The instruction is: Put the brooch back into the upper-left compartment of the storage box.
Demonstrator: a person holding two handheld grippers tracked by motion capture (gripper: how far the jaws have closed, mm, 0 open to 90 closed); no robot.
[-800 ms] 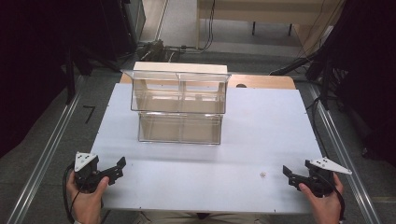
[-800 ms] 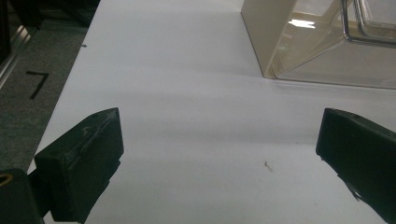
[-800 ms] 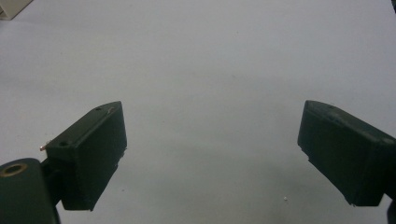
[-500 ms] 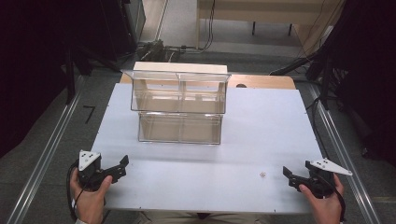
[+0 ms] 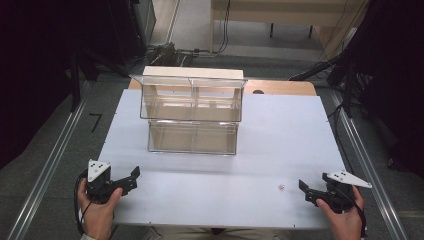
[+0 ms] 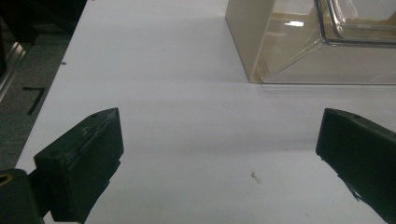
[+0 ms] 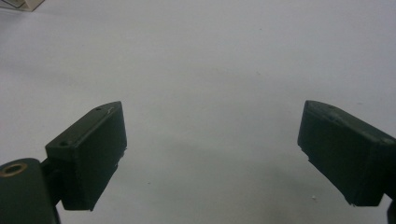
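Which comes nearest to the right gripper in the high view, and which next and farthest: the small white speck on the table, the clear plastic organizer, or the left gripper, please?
1. Small white speck: just left of the right gripper, on the white table.
2. Clear plastic organizer: mid-table, toward the far edge.
3. Left gripper: near edge, at the opposite side.

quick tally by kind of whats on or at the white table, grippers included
clear plastic bins: 2, stacked, the second one beneath
grippers: 2, left gripper and right gripper, both open
small pale speck on the table: 1
total: 5
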